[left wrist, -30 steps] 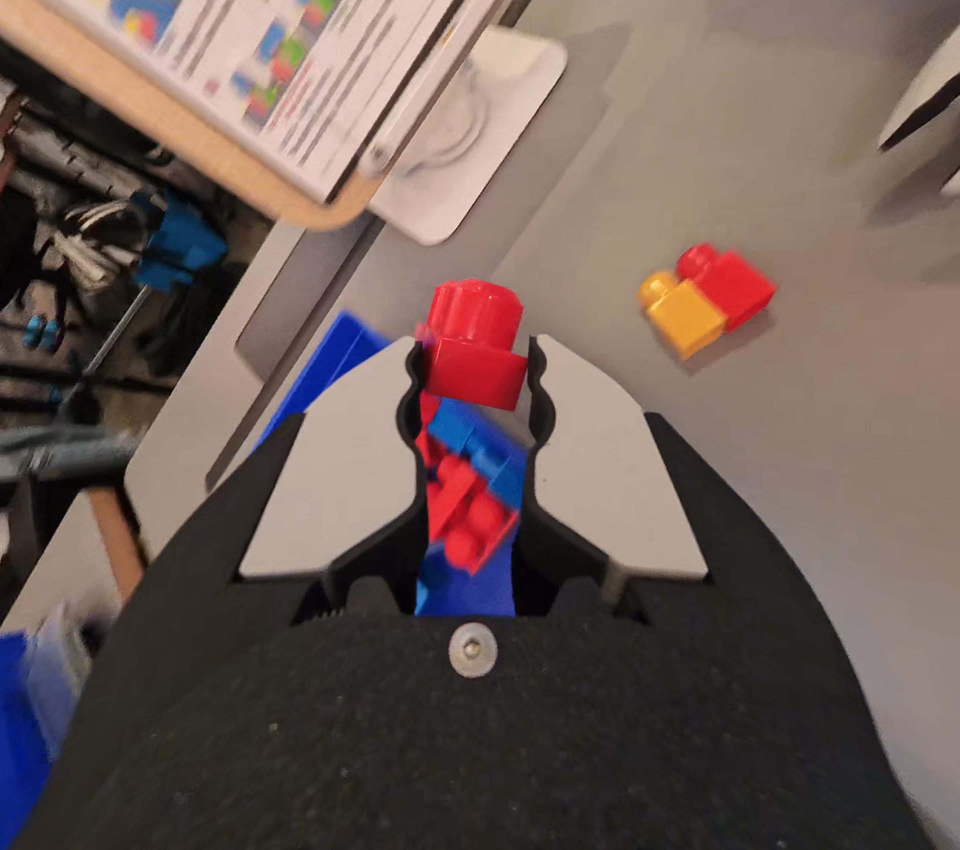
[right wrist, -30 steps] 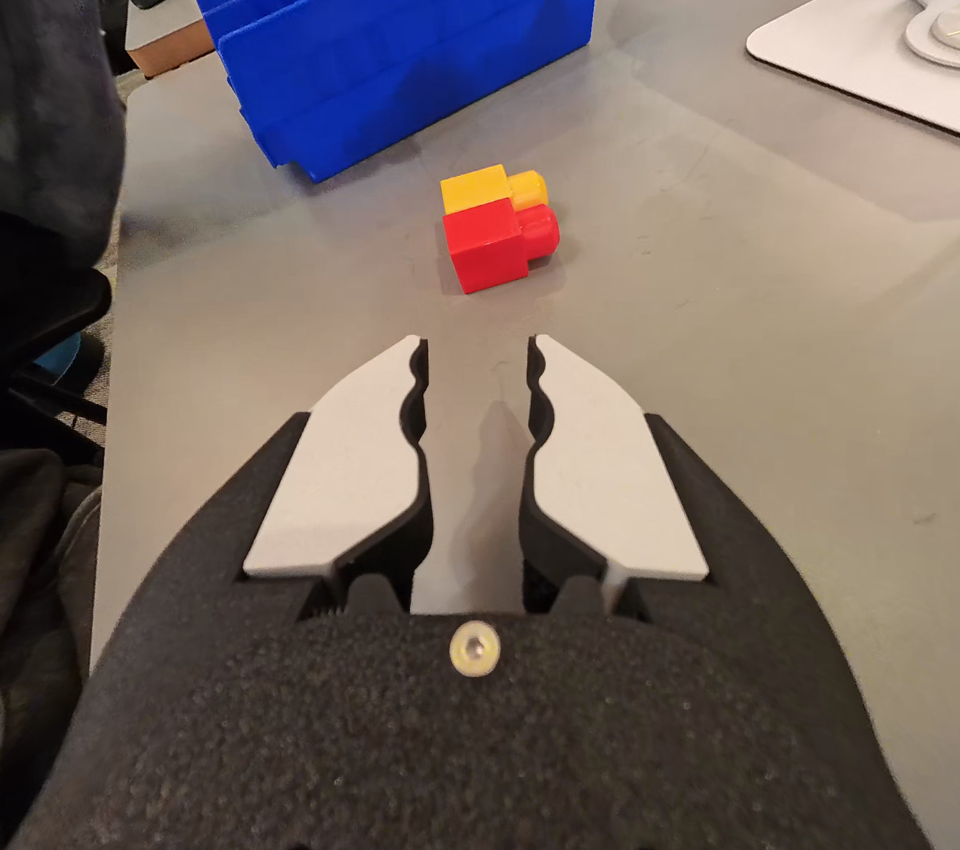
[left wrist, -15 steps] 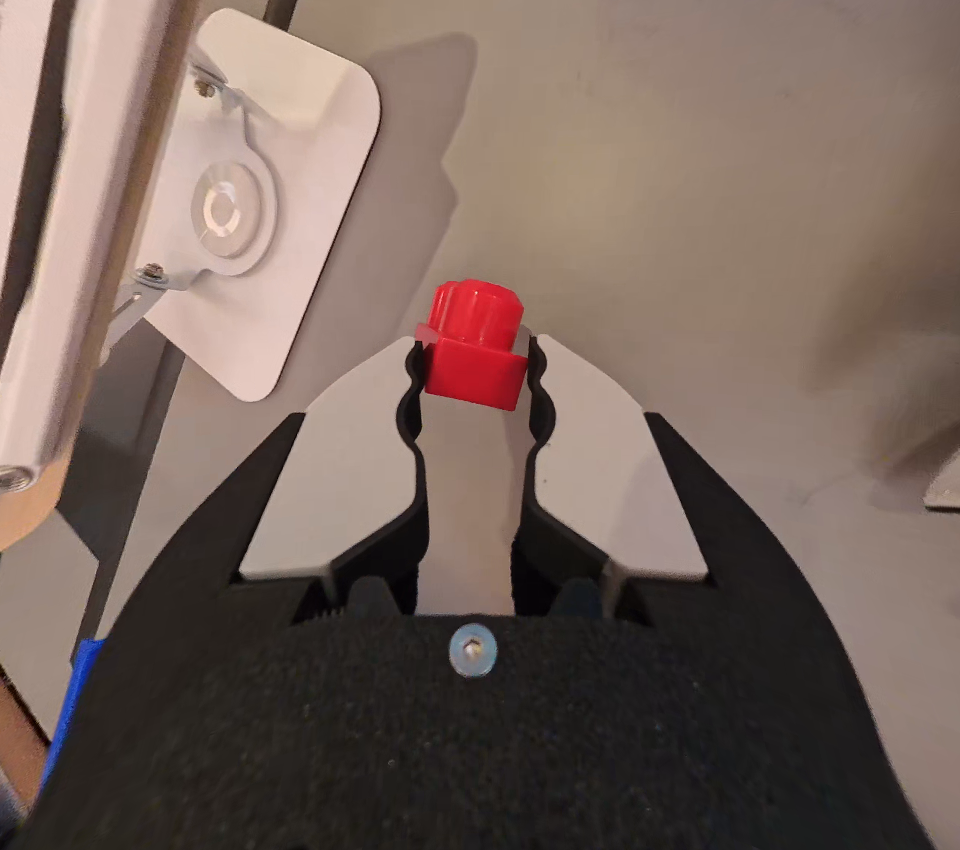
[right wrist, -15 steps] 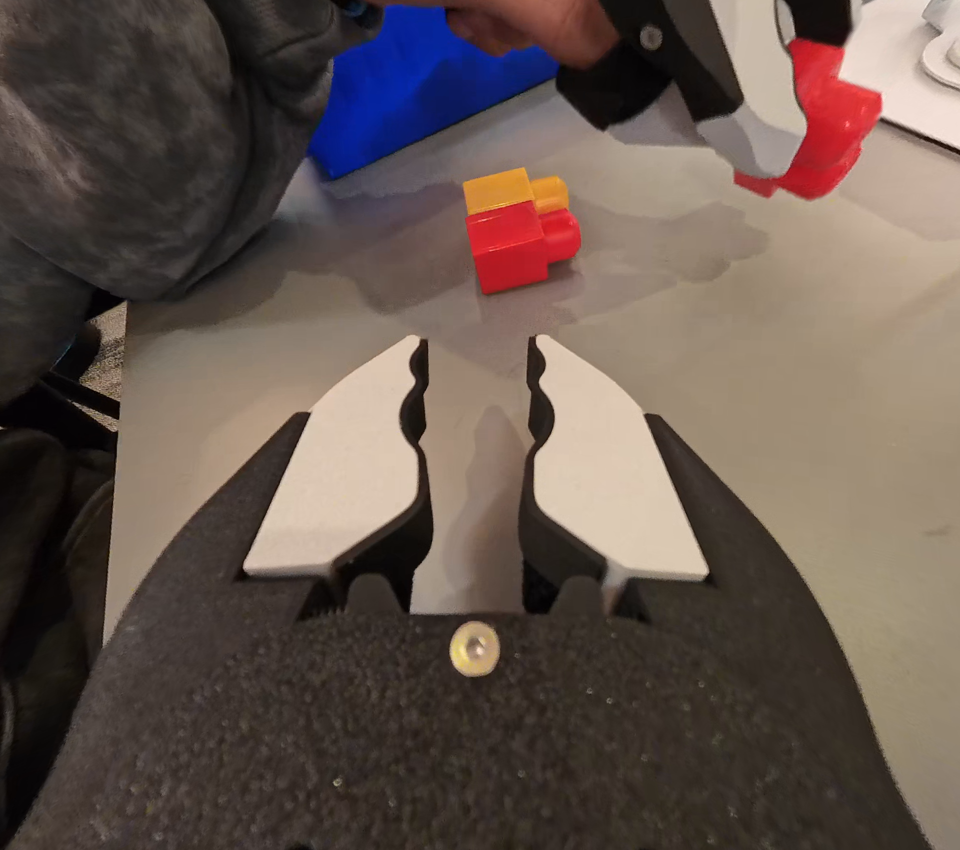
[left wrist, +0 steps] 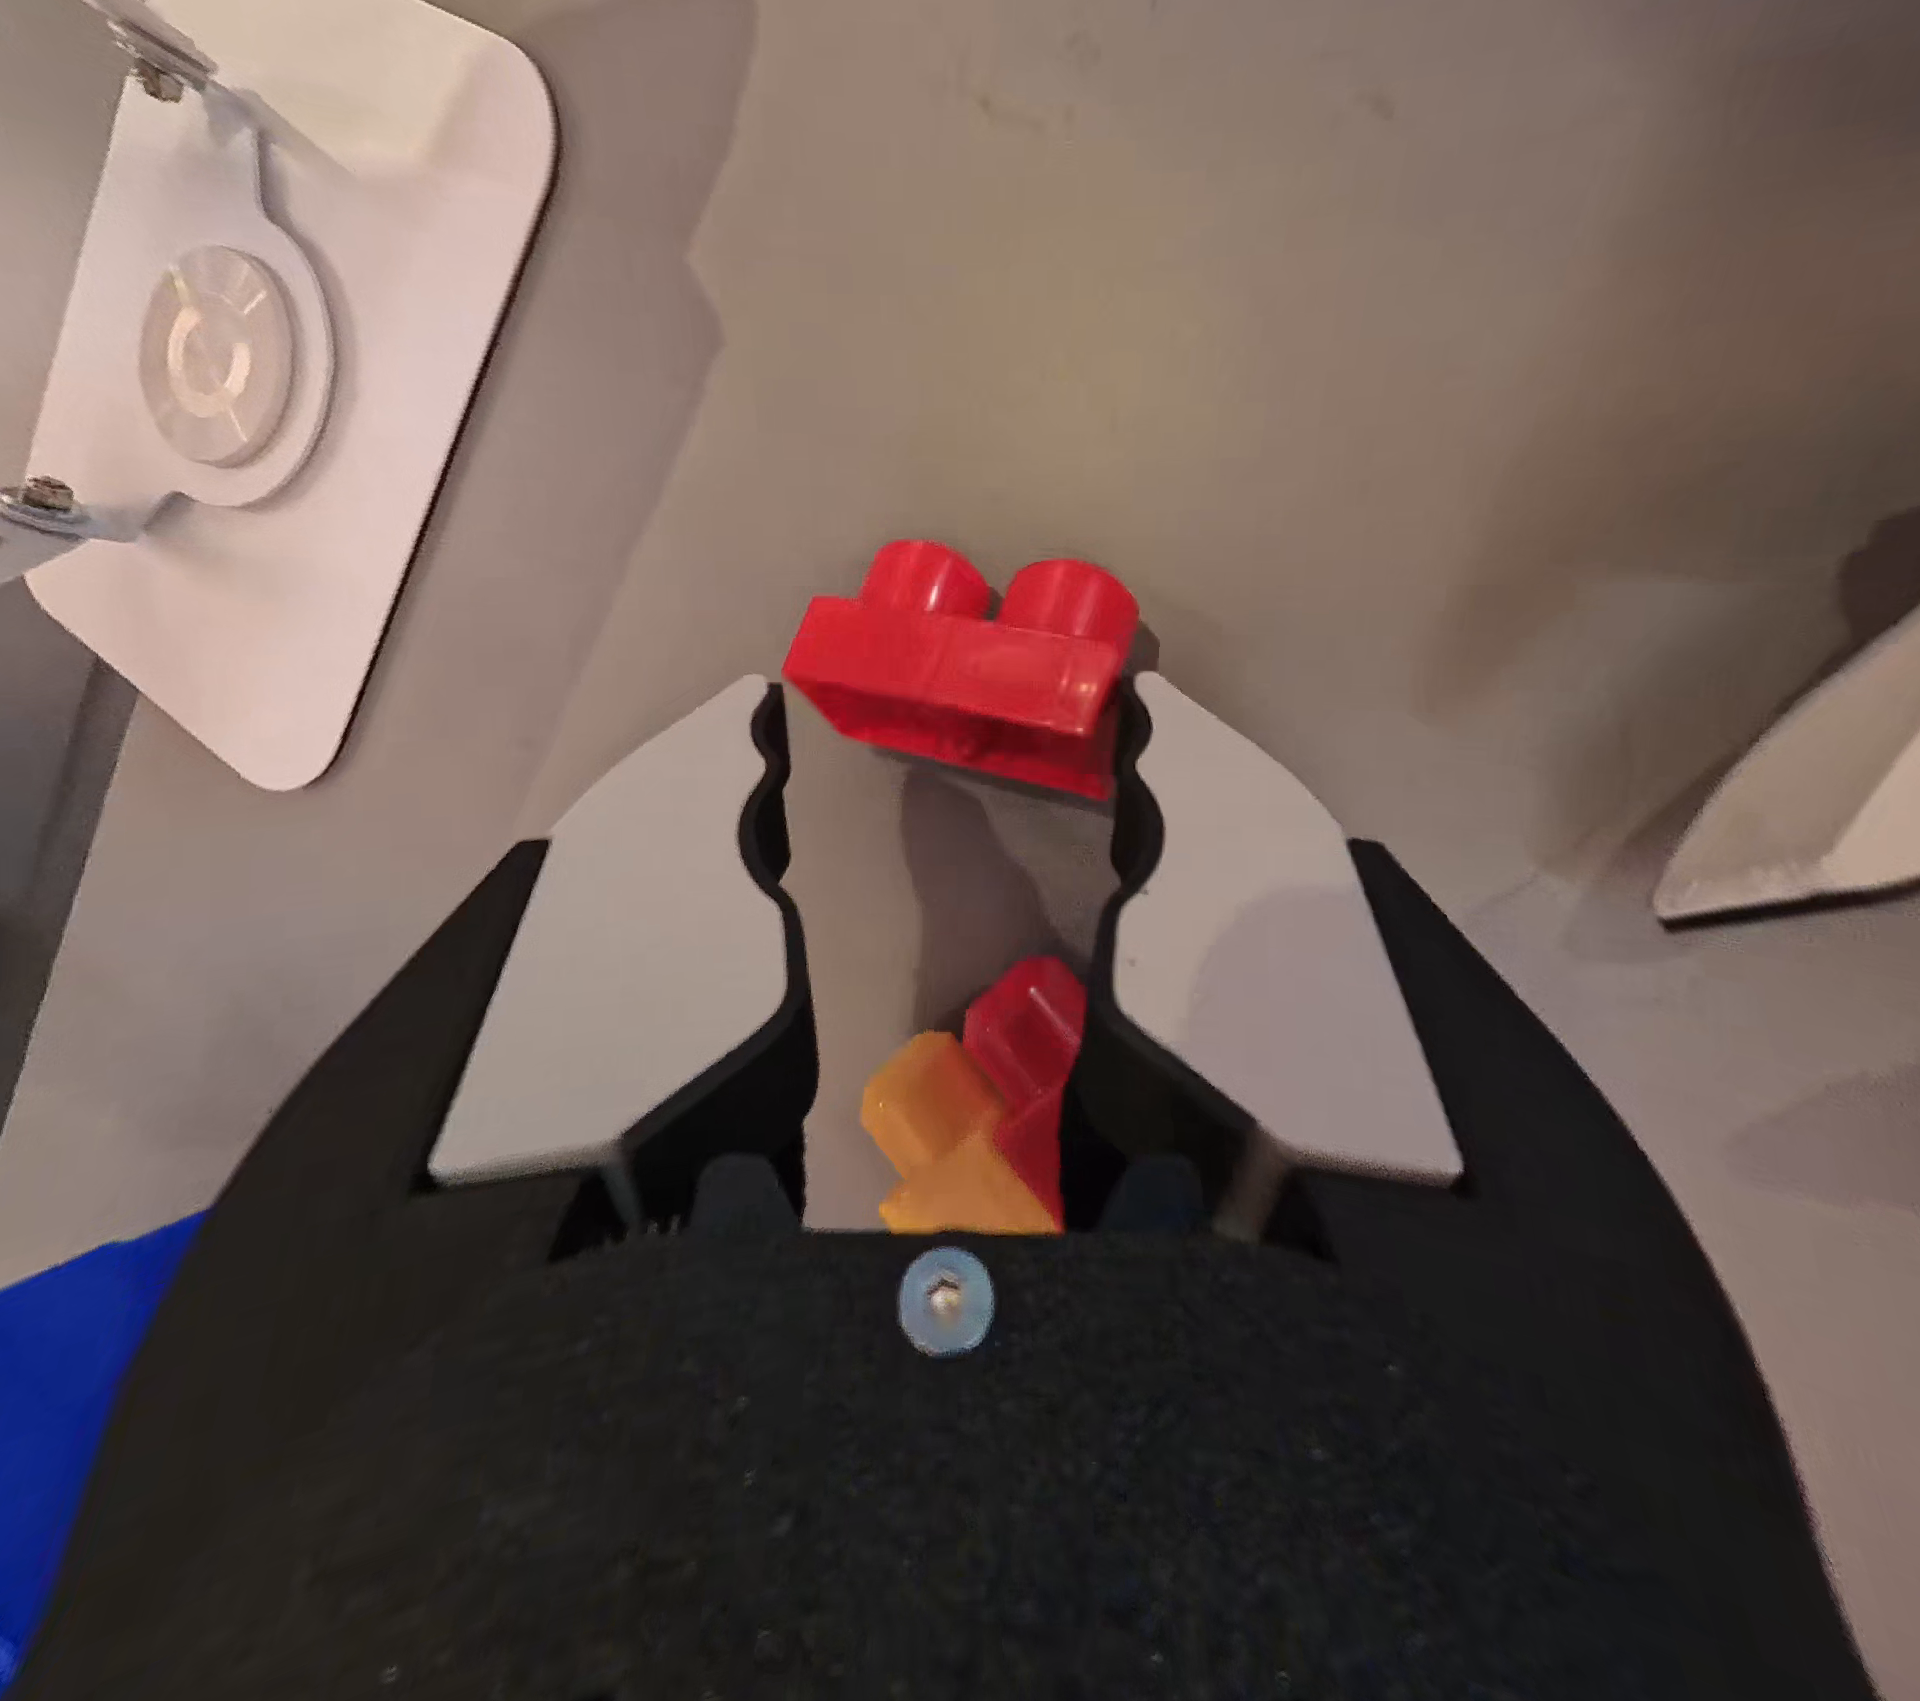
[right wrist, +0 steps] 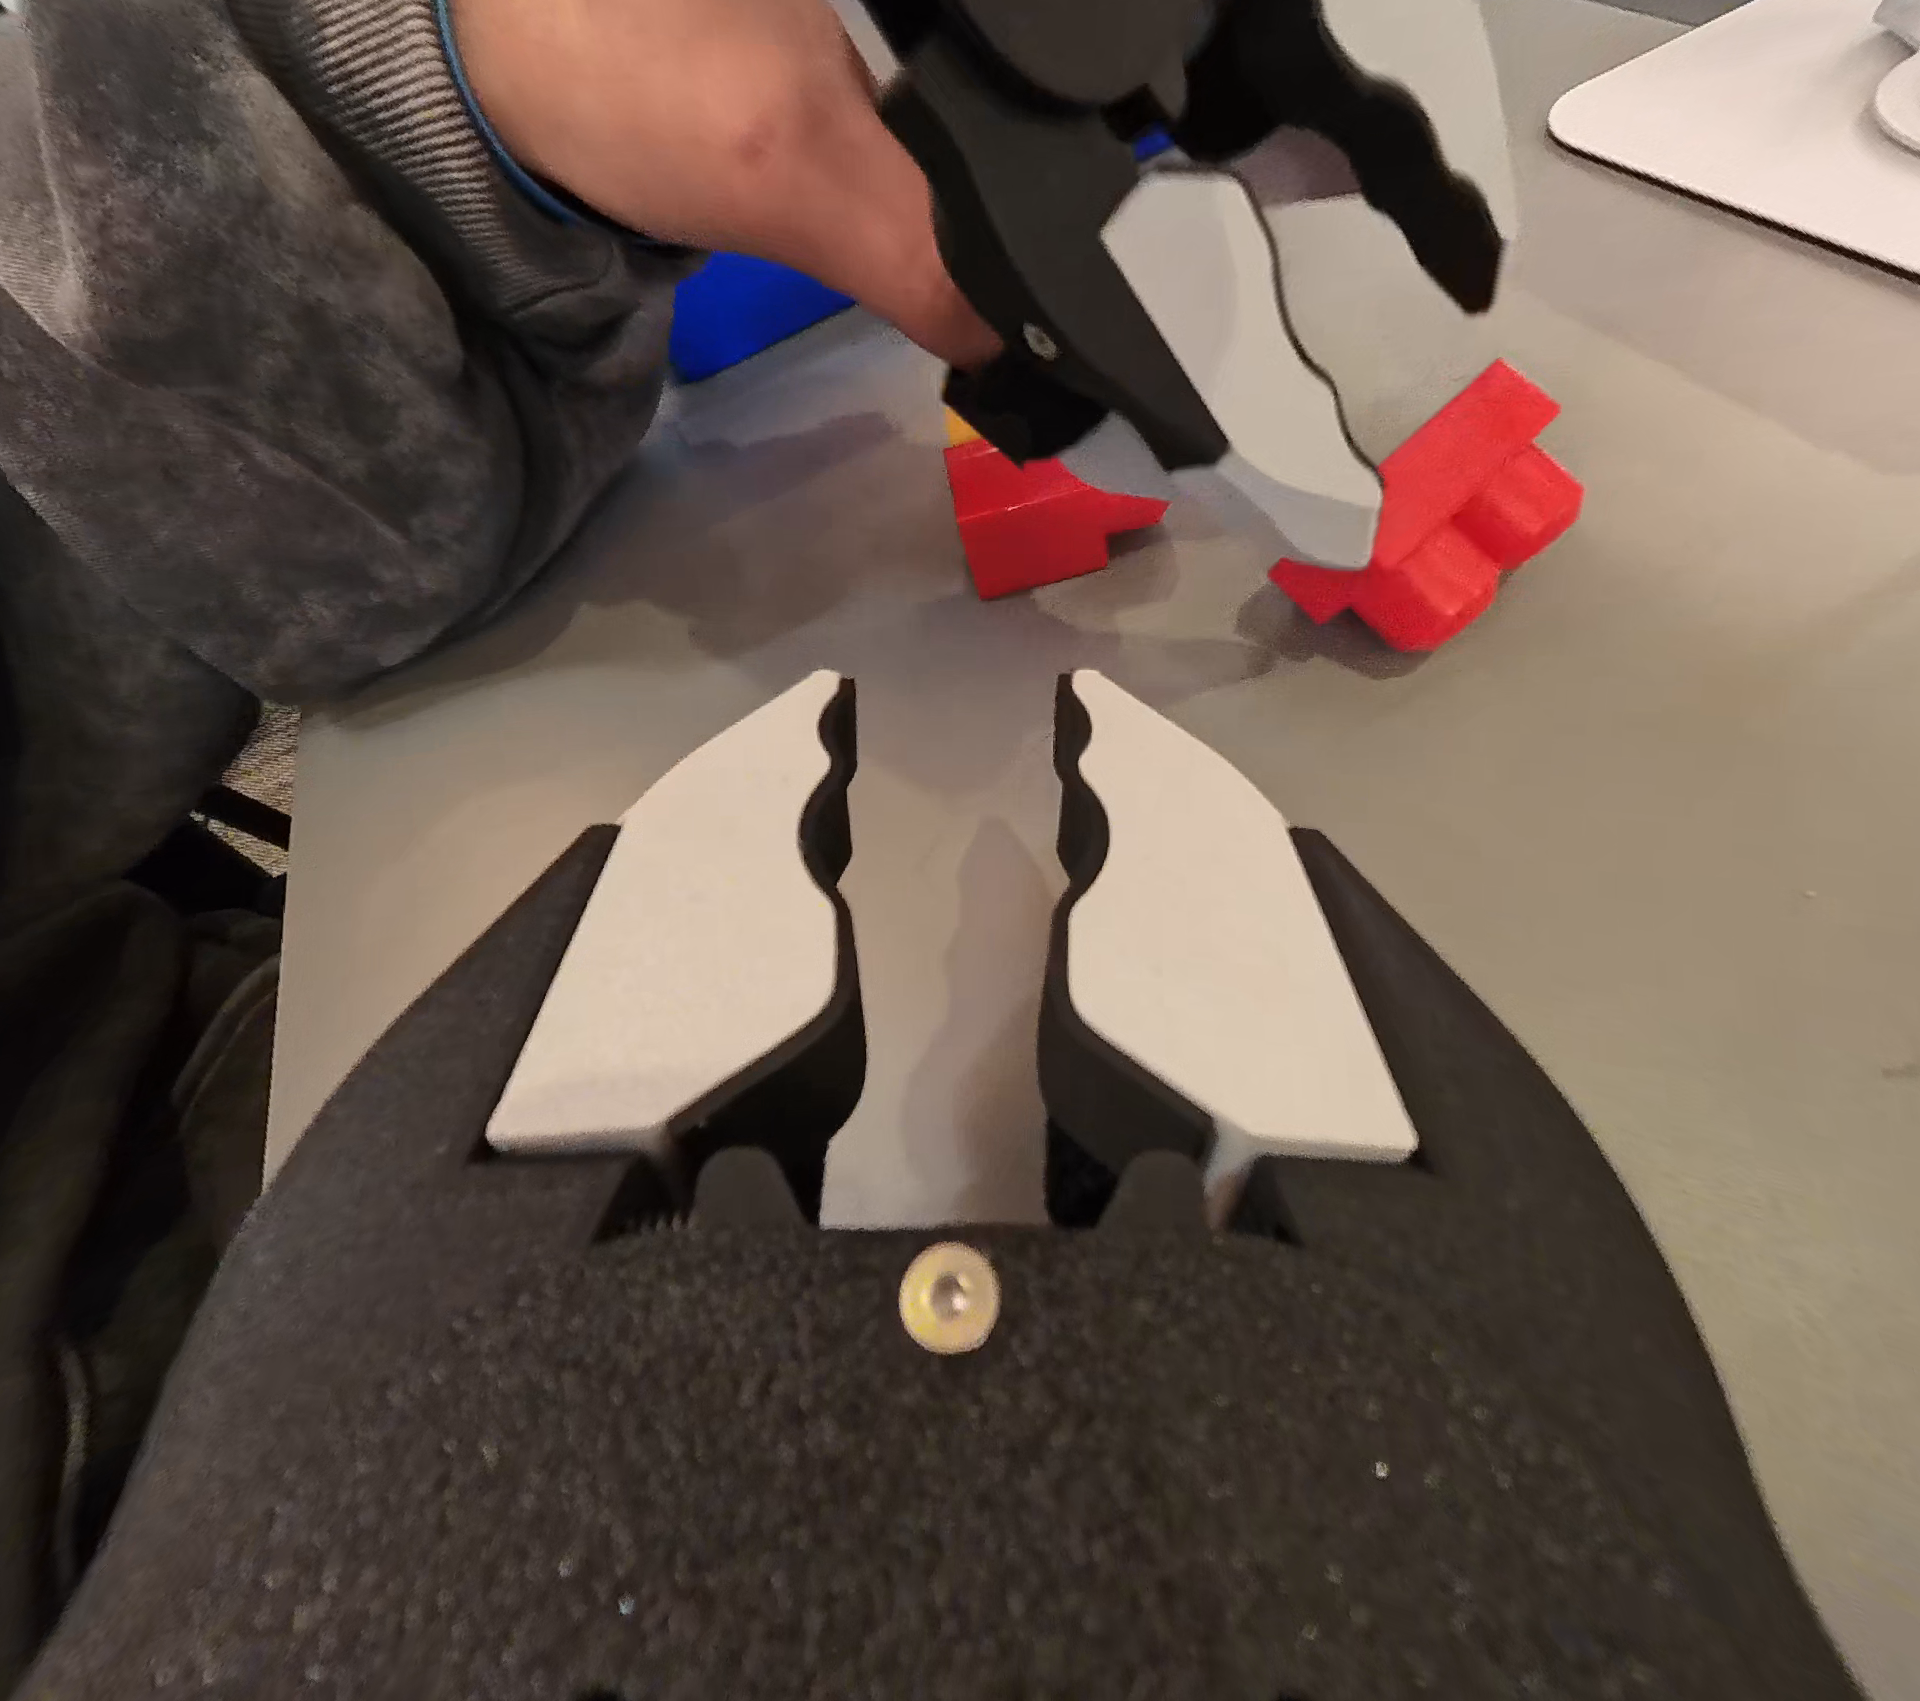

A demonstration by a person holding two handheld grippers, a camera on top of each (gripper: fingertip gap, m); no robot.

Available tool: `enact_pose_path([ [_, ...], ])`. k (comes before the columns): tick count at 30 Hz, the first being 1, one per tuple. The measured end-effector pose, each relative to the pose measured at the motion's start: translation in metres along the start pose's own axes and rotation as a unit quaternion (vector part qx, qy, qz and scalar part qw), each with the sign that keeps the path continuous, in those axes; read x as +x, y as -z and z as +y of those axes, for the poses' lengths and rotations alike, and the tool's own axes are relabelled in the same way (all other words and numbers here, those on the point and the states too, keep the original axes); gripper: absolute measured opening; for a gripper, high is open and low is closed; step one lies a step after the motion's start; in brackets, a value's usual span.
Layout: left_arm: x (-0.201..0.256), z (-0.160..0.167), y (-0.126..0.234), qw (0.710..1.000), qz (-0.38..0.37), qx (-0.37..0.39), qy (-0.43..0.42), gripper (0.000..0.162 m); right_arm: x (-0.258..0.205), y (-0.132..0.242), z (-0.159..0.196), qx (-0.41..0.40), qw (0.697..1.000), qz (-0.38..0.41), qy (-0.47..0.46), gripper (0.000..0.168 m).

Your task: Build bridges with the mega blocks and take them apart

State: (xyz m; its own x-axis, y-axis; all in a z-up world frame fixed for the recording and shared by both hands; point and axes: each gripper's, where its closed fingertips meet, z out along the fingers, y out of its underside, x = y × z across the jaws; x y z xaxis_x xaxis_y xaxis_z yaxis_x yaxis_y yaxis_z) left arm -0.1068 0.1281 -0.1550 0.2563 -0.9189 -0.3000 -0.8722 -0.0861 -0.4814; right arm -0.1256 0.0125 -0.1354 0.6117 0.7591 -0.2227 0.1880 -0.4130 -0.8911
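Note:
A red two-stud block (left wrist: 935, 659) lies tilted on the grey table, studs pointing away, at the tips of my left gripper (left wrist: 951, 690). The left jaws stand wide open and no longer clamp it. In the right wrist view one fingertip (right wrist: 1330, 519) of the left gripper (right wrist: 1403, 410) touches this block (right wrist: 1455, 529). A small red block (left wrist: 1023, 1049) joined to a yellow block (left wrist: 935, 1152) lies under the left gripper. In the right wrist view the small red block (right wrist: 1029, 529) lies on its side, the yellow one mostly hidden. My right gripper (right wrist: 954, 685) is open and empty, low over the table in front of them.
A white stand base (left wrist: 291, 342) sits at the far left; it also shows in the right wrist view (right wrist: 1766, 113). A blue bin (right wrist: 748, 301) stands behind the person's hand (right wrist: 675, 72) and grey sleeve (right wrist: 260, 301). A white panel (left wrist: 1818, 799) leans at the right.
My left gripper has come down to the table beside the red and yellow pair, opened, and let go of the red two-stud block. The right gripper has not moved.

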Motion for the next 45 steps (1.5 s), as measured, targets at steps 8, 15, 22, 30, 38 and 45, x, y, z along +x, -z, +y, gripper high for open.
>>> enact_pose_path([
  [8,-0.002,0.028,0.097,0.967,-0.058,0.161,0.186,0.097,0.000,0.000,0.001,-0.001,1.000,-0.002,-0.005,0.036],
  [15,0.032,0.100,0.070,0.930,-0.125,0.135,0.319,0.104,0.000,-0.002,0.000,-0.002,1.000,-0.008,-0.012,0.036],
  [22,0.024,0.100,0.037,0.931,-0.106,0.075,0.341,0.107,0.001,0.001,-0.001,0.002,1.000,-0.011,-0.022,0.036],
  [30,0.023,0.092,0.022,0.934,-0.103,0.057,0.338,0.101,-0.003,0.000,0.000,-0.003,1.000,-0.018,-0.018,0.037],
  [38,0.015,0.096,0.019,0.930,-0.098,0.044,0.352,0.098,-0.004,0.000,0.000,-0.003,0.999,-0.022,-0.024,0.037],
  [45,0.016,0.094,0.020,0.937,-0.083,0.033,0.338,0.075,-0.004,0.000,0.001,-0.007,0.999,-0.024,-0.023,0.037],
])
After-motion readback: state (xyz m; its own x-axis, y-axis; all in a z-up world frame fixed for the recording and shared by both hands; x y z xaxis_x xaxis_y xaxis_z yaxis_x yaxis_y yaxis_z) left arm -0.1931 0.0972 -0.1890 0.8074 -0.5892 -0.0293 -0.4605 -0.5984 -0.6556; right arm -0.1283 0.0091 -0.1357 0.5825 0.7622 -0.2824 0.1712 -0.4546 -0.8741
